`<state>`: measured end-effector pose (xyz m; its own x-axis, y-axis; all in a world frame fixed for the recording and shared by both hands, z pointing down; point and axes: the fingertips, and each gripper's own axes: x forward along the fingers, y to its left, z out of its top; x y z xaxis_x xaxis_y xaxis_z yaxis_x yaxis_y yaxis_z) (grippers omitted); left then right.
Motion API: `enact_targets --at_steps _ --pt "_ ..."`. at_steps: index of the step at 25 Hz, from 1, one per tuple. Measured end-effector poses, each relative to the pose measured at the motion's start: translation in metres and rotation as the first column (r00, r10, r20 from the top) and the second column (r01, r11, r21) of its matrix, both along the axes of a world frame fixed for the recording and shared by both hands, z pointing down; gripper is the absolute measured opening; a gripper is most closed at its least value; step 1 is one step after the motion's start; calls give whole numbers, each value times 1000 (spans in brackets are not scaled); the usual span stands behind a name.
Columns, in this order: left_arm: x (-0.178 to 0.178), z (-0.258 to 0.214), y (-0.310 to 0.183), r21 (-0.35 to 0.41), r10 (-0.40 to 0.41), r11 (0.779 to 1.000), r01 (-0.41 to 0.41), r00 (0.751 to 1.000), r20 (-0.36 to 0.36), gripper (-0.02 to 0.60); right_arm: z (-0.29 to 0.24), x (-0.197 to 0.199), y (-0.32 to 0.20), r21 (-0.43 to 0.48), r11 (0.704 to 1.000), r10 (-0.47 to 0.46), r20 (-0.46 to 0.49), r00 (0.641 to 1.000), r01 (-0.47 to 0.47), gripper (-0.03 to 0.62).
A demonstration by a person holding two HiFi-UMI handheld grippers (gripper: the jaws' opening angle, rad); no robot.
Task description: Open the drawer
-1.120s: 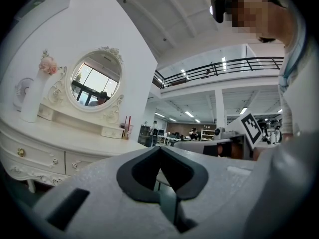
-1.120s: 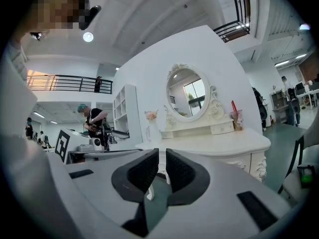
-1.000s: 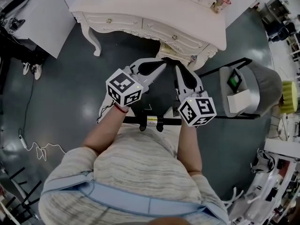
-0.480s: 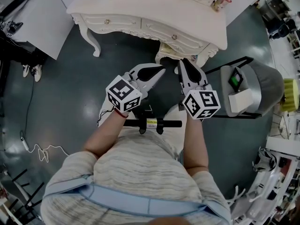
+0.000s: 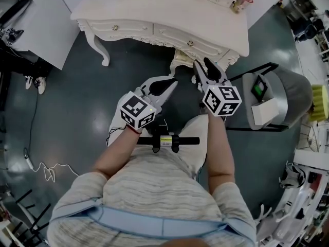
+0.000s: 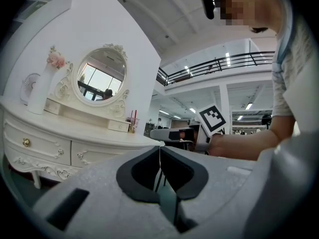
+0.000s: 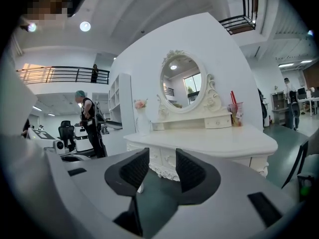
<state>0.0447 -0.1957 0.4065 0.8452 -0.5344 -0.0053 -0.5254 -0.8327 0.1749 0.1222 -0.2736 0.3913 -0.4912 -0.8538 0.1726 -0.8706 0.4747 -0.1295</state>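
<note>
White drawer sits ahead of right hand-held gripper, jaws just opened, empty.

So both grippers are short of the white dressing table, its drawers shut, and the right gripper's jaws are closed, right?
No: the right gripper has its jaws apart, having just been opening, with nothing between them, as the right gripper view shows. It and the left gripper are short of the dressing table, its drawers shut.
</note>
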Motion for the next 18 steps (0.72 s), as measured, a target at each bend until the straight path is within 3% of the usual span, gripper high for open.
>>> enact_targets --at_steps 18 --pt "-10 13 -18 -26 -48 998 48 999 19 14 79 0 -92 -92 992 79 -87 993 -87 140"
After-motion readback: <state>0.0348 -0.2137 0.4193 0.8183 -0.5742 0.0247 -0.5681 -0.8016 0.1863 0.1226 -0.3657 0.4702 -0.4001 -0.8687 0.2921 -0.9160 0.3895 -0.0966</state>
